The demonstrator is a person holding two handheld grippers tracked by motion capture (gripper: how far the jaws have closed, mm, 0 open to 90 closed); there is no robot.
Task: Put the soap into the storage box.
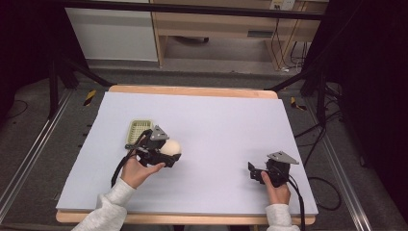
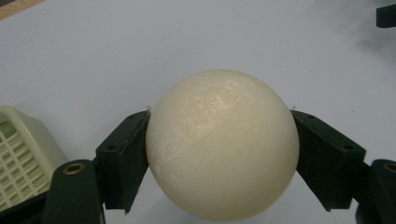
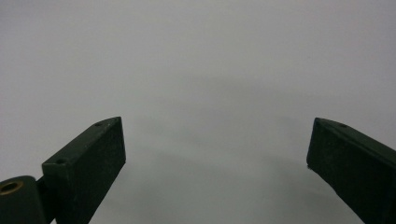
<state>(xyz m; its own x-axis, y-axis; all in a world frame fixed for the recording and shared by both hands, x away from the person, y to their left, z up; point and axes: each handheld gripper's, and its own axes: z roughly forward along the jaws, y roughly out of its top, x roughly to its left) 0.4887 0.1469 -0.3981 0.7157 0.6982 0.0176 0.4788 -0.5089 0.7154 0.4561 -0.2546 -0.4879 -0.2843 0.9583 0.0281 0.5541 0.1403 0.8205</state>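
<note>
We're holding the cream ball [image 2: 222, 144] w/ the left tool [image 1: 163, 155], jaws pinching it at both sides, just beside the pale green basket [image 1: 140, 131], on the side nearer the right tool [image 1: 257, 172]. Judging by that, we're probably carrying it to the basket: we're keeping the squeeze steady, since a smooth ball can slip, and lifting clear of the basket rim. The right tool, well apart from the basket, is sitting spread over bare tabletop [image 1: 226, 125].

Grey sleeves [image 1: 113, 204] — black grippers, trailing cables.
</note>
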